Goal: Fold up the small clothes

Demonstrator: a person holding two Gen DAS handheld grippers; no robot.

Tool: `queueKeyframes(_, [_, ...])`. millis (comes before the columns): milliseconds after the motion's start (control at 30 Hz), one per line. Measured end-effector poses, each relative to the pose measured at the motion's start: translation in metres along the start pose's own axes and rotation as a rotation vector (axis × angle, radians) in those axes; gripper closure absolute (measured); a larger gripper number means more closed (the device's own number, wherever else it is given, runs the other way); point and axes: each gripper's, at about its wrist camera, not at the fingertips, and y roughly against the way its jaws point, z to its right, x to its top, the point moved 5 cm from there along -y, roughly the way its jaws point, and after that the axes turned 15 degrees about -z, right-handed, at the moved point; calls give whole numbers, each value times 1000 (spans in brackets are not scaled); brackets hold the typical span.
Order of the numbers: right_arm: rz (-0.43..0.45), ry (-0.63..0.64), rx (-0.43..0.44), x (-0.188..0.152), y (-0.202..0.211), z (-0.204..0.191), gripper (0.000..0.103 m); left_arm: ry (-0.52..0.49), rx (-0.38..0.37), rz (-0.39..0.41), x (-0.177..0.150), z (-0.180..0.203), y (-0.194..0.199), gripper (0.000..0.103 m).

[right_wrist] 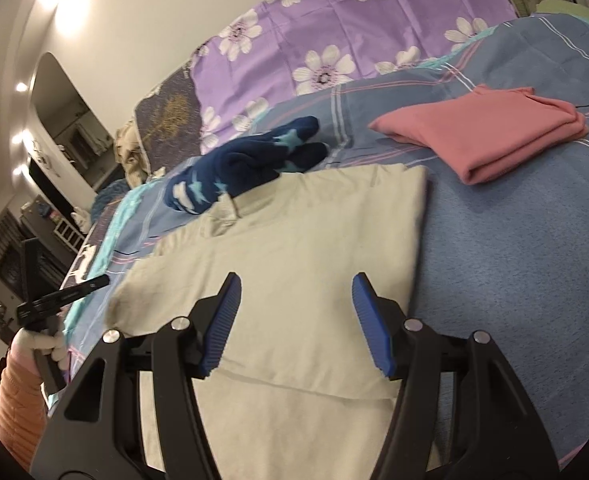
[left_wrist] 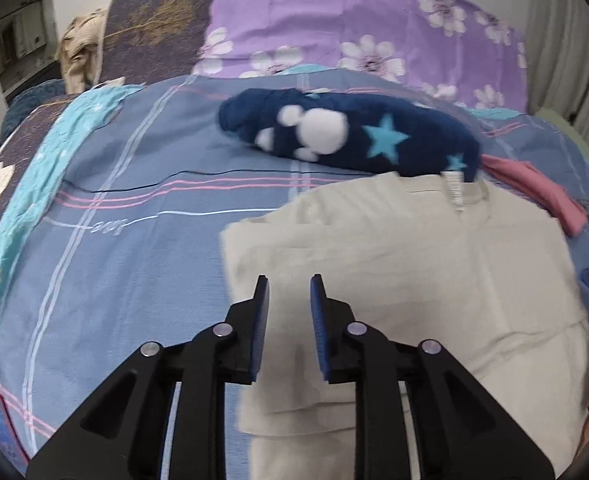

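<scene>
A cream garment (left_wrist: 406,272) lies partly folded on the blue plaid bedspread (left_wrist: 126,240); it also shows in the right wrist view (right_wrist: 294,248). My left gripper (left_wrist: 290,284) is open and empty, hovering over the garment's left part. My right gripper (right_wrist: 296,284) is open wide and empty above the garment's near half. A navy fleece piece with white shapes and turquoise stars (left_wrist: 346,132) lies crumpled just beyond the cream garment, and shows in the right wrist view (right_wrist: 246,160). A folded pink garment (right_wrist: 490,128) lies to the right on the bed (left_wrist: 534,188).
A purple flowered sheet (left_wrist: 354,28) covers the bed's far side against the wall. A beige cloth heap (left_wrist: 82,48) sits at the far left corner. The left gripper and the gloved hand (right_wrist: 42,340) show at the right wrist view's left edge. Shelves and furniture (right_wrist: 34,248) stand beyond the bed.
</scene>
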Motion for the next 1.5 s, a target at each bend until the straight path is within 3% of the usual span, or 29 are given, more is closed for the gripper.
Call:
queueKeyframes(100, [-12,-18,-64,0,-4,8,43,-73,-57,-5,-10,31,-14,70])
queueKeyframes(200, [-26,-37,-104,-1,-8,15,43,-133,-56,-78,-28,58,-53,66])
queueKeyframes(267, [-50,-66,-148,-2,-13,25,43,-158,11,7,-36,64,-62,62])
queueKeyframes(300, [-73,-87,-190,-3,-18,32,44,-157,17,13,-35,64,-59,62])
queueKeyframes(333, [-83,-95,-201,-4,-21,36,51,-146,9,13,-35,62,-58,61])
queueKeyframes(433, [-85,-88,-212,-4,-22,38,56,-126,-30,13,-34,57,-59,61])
queueKeyframes(567, [-58,-113,-176,-6,5,39,59,-136,-7,19,-37,59,-58,61])
queueKeyframes(633, [-29,-32,-151,-12,23,29,65,-142,8,21,-36,61,-58,61])
queueKeyframes(733, [-82,79,-169,-35,29,22,70,-140,4,21,-35,61,-60,61])
queueKeyframes(833, [-121,85,-179,-50,24,27,70,-140,5,22,-36,61,-59,61])
queueKeyframes(867, [-138,77,-192,-52,19,29,73,-141,7,23,-36,61,-59,61])
queueKeyframes(900, [-162,69,-261,-56,13,33,79,-141,8,24,-36,61,-59,60])
queueKeyframes(933, [-156,70,-310,-57,11,36,96,-140,7,24,-36,61,-59,60])
queueKeyframes(1067, [-108,-19,-275,-63,21,48,96,-133,-12,26,-37,60,-58,60])
queueKeyframes(1200, [-93,-18,-311,-60,28,36,92,-132,-32,25,-36,60,-58,57])
queueKeyframes(1300, [-64,-13,-233,-47,33,24,86,-130,-46,26,-36,59,-58,56])
queueKeyframes(1367, [-47,-26,-223,-27,32,20,70,-132,-54,26,-36,60,-58,53])
queueKeyframes(1500, [-71,-60,-229,22,3,27,57,-137,-55,25,-36,60,-58,52])
